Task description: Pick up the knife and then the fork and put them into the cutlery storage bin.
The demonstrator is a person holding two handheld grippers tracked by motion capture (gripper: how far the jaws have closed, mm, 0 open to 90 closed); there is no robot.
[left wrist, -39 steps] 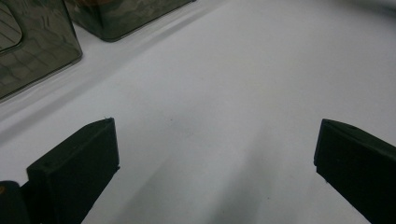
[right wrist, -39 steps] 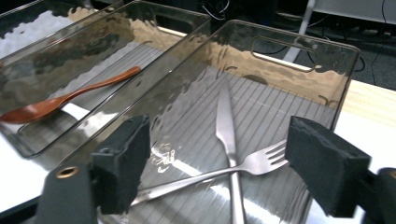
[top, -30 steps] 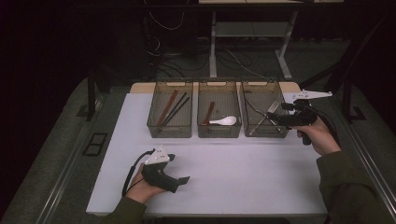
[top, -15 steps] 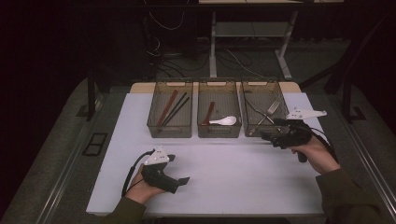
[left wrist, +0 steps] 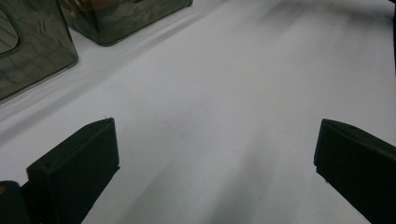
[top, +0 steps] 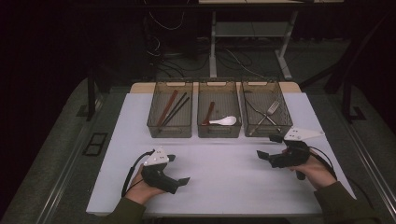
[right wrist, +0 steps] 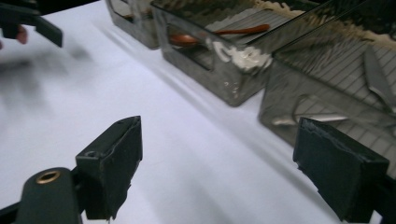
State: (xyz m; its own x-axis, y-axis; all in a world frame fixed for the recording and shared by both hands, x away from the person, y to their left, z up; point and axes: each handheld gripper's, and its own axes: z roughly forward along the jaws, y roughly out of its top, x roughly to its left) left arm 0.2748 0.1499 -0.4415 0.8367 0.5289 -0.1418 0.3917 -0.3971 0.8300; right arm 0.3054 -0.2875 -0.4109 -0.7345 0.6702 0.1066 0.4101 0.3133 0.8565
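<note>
Cutlery is sorted by kind across three bins on the table (top: 224, 186), so the right bin (top: 265, 112) holds the fork (top: 273, 108). The right hand-held gripper (top: 268, 147) is held wide open and empty, fork at about 12 o'clock, well apart. The left hand-held gripper (top: 180, 170) is rested open, empty.

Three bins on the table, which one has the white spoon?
The middle bin: it holds the white spoon beside a brown spoon. The left bin has chopsticks; the right bin has metal cutlery.
</note>
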